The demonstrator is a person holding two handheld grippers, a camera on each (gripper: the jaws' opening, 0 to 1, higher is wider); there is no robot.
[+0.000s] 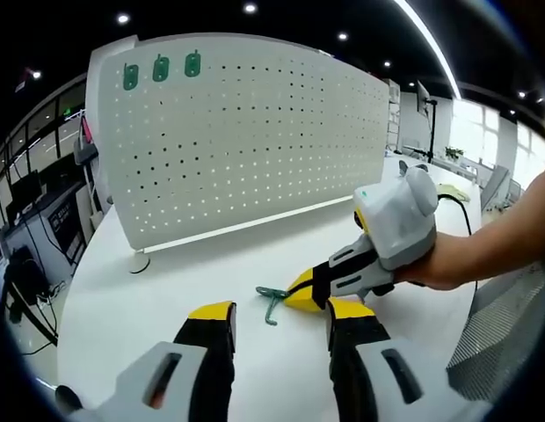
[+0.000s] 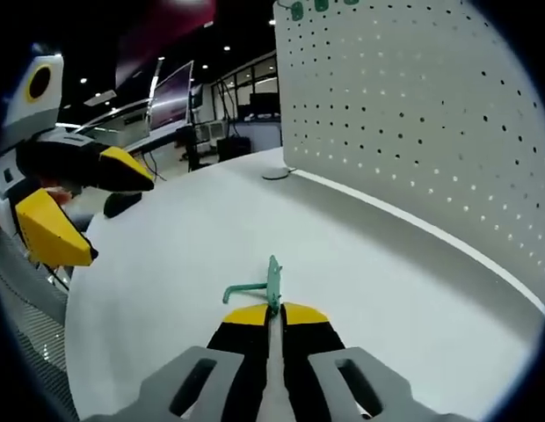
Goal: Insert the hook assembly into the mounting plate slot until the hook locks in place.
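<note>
White desk (image 1: pixel 167 299): a broad, rounded surface carrying every object of the task; office furniture stands in the dim background beyond its edge.

Pegboard (image 1: pixel 246 132): a white perforated mounting plate standing upright on the desk on a small round foot (image 1: pixel 138 261), curving along the far side in the left gripper view and rising at the right of the right gripper view. Three green hooks (image 1: pixel 161 69) hang side by side in its upper corner.

Right gripper (image 2: pixel 274 318): black jaws with yellow tips pressed together on the flat plate of the green hook assembly (image 2: pixel 271 286), low over the desk. In the left gripper view it enters from the right, held by a person's hand (image 1: pixel 448 259), its yellow tips meeting the hook assembly, which lies at or just above the desk surface, well apart from the pegboard.

Left gripper (image 1: pixel 277 325): jaws spread, nothing between them, hovering above the desk just short of the hook assembly. In the right gripper view it appears at the left edge, its yellow-tipped jaws parted.

Green hook assembly: a small upright plate with a bent wire arm reaching out to the side, standing up from the right gripper's tips in the right gripper view.
</note>
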